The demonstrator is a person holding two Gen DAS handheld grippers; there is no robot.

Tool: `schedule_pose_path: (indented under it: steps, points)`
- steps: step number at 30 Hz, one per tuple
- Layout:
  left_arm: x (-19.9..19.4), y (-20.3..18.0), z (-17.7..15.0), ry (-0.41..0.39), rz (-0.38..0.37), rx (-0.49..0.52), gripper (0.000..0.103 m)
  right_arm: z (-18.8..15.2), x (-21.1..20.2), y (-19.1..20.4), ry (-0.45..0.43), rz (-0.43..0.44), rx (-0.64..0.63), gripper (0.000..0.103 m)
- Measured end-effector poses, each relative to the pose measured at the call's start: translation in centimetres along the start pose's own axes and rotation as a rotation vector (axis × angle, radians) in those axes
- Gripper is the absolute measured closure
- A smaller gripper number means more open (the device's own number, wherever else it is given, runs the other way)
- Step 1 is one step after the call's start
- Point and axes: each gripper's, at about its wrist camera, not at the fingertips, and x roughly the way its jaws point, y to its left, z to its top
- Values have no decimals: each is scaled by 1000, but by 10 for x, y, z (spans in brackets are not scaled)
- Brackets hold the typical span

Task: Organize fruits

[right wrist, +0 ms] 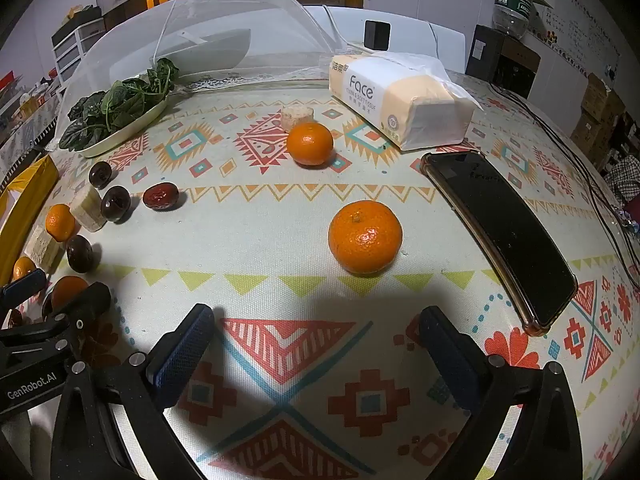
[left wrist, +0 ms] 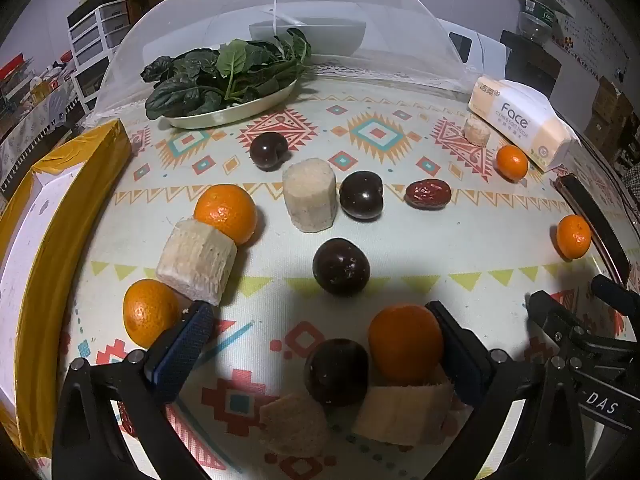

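My left gripper (left wrist: 320, 344) is open. Between its fingers lie a tangerine (left wrist: 406, 342) touching the right pad, a dark plum (left wrist: 337, 372) and two pale cake pieces (left wrist: 400, 412). Further out are more plums (left wrist: 341, 266), tangerines (left wrist: 226, 212), cake cylinders (left wrist: 310, 196) and a red date (left wrist: 428, 193). My right gripper (right wrist: 316, 340) is open and empty over the patterned cloth. A tangerine (right wrist: 365, 236) lies just ahead of it, another (right wrist: 310, 143) lies further back.
A plate of spinach (left wrist: 224, 76) sits under a raised mesh cover (left wrist: 280, 16) at the back. A tissue pack (right wrist: 396, 96) and a black phone (right wrist: 504, 232) lie to the right. A yellow-edged box (left wrist: 52, 200) stands at the left. The left gripper shows in the right wrist view (right wrist: 44, 320).
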Motion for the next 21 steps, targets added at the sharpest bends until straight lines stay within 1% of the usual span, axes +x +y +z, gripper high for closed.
schedule_pose_path:
  steps: [21]
  points:
    - [0,0,0,-1,0,0,0,0,0,0,0,0,0,0]
